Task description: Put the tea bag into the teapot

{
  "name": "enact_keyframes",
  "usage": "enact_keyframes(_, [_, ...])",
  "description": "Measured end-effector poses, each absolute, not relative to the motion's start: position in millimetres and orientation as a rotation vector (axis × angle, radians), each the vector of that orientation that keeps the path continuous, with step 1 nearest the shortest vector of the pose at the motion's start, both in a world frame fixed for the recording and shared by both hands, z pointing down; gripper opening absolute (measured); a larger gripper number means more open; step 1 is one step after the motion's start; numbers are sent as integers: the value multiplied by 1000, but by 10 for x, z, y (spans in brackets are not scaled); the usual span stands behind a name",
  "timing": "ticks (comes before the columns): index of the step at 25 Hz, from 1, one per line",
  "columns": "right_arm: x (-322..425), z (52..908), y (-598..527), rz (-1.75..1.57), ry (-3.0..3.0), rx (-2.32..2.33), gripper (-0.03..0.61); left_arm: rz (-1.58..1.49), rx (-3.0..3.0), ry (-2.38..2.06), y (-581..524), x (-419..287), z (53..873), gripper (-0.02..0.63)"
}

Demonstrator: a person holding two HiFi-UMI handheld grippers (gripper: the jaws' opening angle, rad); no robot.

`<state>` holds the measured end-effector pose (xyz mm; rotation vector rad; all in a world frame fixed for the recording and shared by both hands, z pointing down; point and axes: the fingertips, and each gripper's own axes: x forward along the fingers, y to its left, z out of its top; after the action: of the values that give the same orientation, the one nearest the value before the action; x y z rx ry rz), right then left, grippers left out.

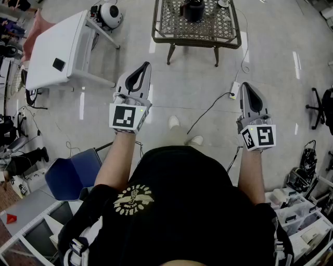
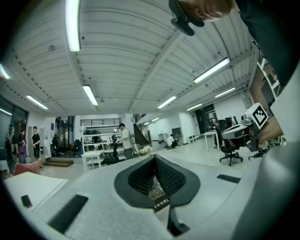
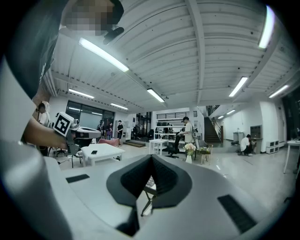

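Note:
A dark teapot point(image 1: 193, 9) stands on a lattice-topped metal table point(image 1: 208, 28) at the far edge of the head view. No tea bag can be made out. My left gripper point(image 1: 141, 68) and right gripper point(image 1: 246, 87) are held out level over the floor, well short of that table, both pointing toward it. In the left gripper view the left gripper point(image 2: 154, 157) has its jaw tips touching with nothing between them. The right gripper point(image 3: 151, 157) is likewise shut and empty. Through the opening behind the jaws a bit of the lattice table point(image 2: 157, 193) shows.
A white table point(image 1: 54, 49) stands at the left, with a round white device point(image 1: 111, 14) behind it. A blue chair point(image 1: 73, 174) is at my lower left. A power strip point(image 1: 234, 89) and its cable lie on the pale floor. Shelves of clutter point(image 1: 302, 213) sit at the right.

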<state>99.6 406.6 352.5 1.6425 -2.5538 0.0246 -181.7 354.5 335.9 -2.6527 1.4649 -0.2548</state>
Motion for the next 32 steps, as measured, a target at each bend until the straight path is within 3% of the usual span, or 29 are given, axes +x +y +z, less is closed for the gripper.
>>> enact_keyframes(13, [577, 3278, 3671, 52, -2600, 1696, 8, -157, -2754, 1402, 2864, -2116, 3355, -3])
enact_keyframes(32, [678, 3295, 3122, 24, -2599, 1700, 8, -135, -2714, 1553, 2470, -2403, 3463, -3])
